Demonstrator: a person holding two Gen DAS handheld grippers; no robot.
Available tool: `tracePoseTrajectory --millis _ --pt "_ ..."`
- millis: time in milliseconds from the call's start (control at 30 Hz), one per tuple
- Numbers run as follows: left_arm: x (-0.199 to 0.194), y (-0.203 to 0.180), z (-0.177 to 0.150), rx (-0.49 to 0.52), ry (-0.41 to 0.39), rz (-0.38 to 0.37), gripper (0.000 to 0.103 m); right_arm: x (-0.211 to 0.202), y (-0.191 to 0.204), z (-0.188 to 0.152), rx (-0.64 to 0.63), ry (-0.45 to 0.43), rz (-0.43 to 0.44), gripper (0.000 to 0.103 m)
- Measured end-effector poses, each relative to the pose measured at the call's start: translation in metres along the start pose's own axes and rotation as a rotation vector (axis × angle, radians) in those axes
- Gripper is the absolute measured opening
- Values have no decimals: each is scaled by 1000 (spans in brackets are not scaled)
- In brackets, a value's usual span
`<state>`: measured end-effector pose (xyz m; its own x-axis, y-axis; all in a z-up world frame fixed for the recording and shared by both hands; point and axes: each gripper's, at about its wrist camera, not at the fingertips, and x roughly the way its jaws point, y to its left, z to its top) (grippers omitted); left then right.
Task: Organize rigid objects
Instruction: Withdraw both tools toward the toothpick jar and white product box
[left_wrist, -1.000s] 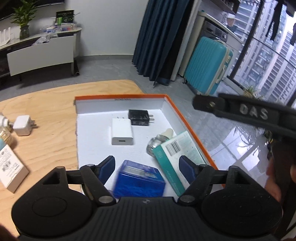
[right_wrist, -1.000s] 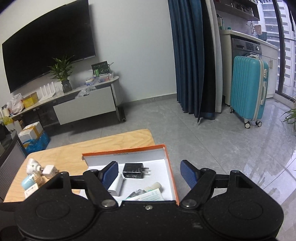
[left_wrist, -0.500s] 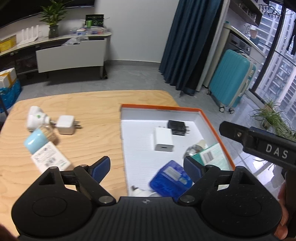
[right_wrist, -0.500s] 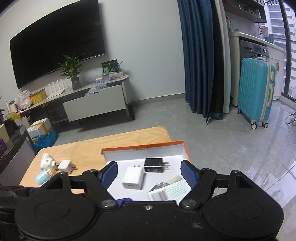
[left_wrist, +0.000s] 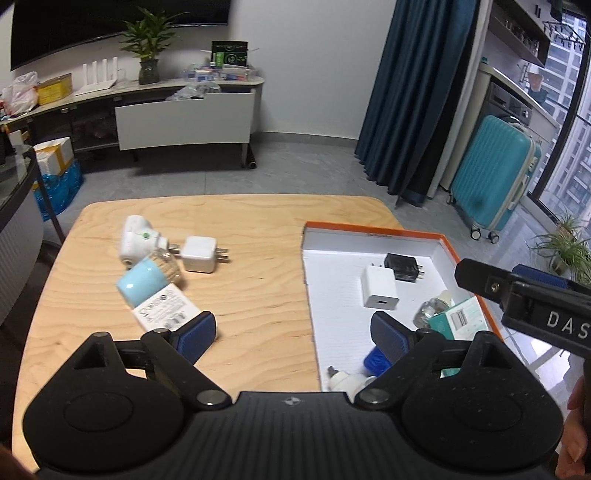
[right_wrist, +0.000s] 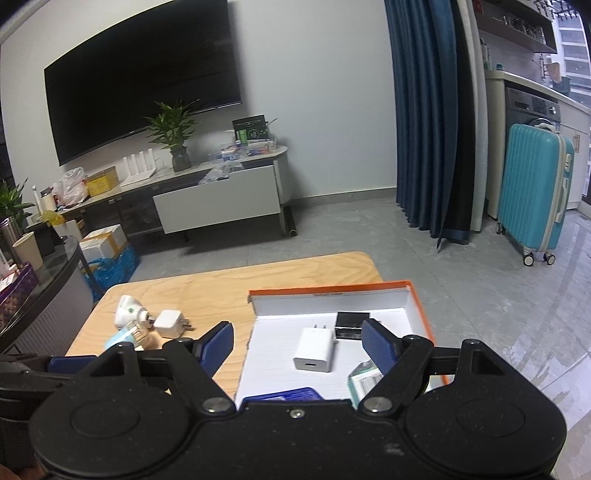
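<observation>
My left gripper (left_wrist: 291, 334) hangs over the wooden table (left_wrist: 258, 221) at the left edge of the orange-rimmed white box (left_wrist: 373, 229); its jaws are opening with nothing between them. The box holds a white charger (left_wrist: 380, 288), a black charger (left_wrist: 404, 266), a glass bottle (left_wrist: 430, 310), a teal carton (left_wrist: 458, 319), a blue box (left_wrist: 375, 360) and a white plug (left_wrist: 345, 378). My right gripper (right_wrist: 297, 341) hovers above the box's near side, jaws opening and empty. Loose on the table lie a white plug-in device (left_wrist: 135, 236), a white cube charger (left_wrist: 199, 254), a light-blue-capped bottle (left_wrist: 142, 282) and a labelled white carton (left_wrist: 164, 314).
One of the right gripper's fingers (left_wrist: 480, 277) reaches in over the box's right rim. A person's hand (left_wrist: 576, 435) shows at the bottom right. Beyond the table are a TV bench (right_wrist: 221, 199), a dark curtain (right_wrist: 428, 110) and a teal suitcase (right_wrist: 535, 192).
My left gripper has drawn back and swung left off the blue box, which now lies in the tray, and its jaws have spread. The right gripper has also pulled back, bringing the table's loose items into view.
</observation>
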<state>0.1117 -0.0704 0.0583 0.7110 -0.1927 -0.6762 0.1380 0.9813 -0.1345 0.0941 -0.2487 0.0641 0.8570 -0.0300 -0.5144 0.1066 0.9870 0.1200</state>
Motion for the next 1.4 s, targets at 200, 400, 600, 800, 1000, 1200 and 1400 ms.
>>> tracePoseTrajectory --millis 200,400,600,800,1000,1200,1400 --pt "-2 13 -1 -7 1 22 94 6 12 -1 -7 11 19 91" --pt "2 26 1 -28 7 36 94 16 21 -2 -18 30 33 91" --pt "7 36 0 -33 19 46 94 25 28 -5 -27 55 39 91" --pt "12 48 -4 -44 29 52 95 35 35 -10 -34 82 46 91" --pt "17 66 -8 -64 44 69 95 46 45 -15 -43 103 62 91" --pt "17 84 -11 -81 51 90 95 54 55 -18 -55 121 80 91" --pt "18 99 -15 -107 60 111 96 60 64 -22 -70 138 101 91"
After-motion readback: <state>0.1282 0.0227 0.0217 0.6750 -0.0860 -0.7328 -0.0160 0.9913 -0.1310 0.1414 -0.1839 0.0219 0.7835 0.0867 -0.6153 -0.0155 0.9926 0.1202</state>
